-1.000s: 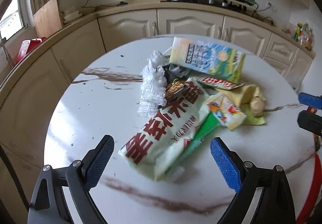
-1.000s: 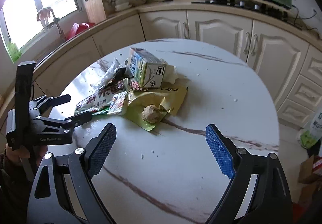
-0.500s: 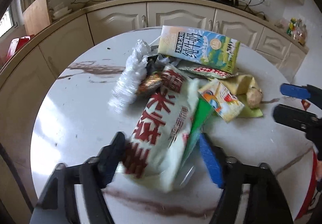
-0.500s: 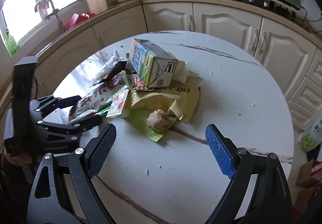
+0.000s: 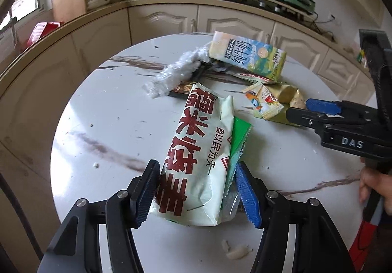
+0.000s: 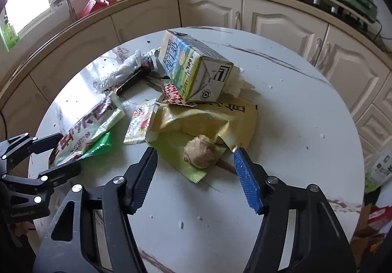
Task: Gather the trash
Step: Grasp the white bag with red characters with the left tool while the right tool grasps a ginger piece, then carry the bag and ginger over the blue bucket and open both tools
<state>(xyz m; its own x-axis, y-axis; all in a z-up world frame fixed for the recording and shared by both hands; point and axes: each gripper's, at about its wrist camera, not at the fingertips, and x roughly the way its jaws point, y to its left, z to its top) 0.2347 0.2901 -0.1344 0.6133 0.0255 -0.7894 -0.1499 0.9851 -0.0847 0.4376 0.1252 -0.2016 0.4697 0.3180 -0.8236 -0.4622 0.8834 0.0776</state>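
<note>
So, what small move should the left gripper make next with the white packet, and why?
Probably lift it clear of the table. The left gripper has just been closing and its pads now press both sides of the white packet, with a green wrapper caught alongside. The packet's far end lies near the rest of the pile.

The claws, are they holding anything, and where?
The left claw has just closed on the near end of the white bag. The right claw has been closing but holds nothing; the brown lump sits between its pads, untouched.
</note>
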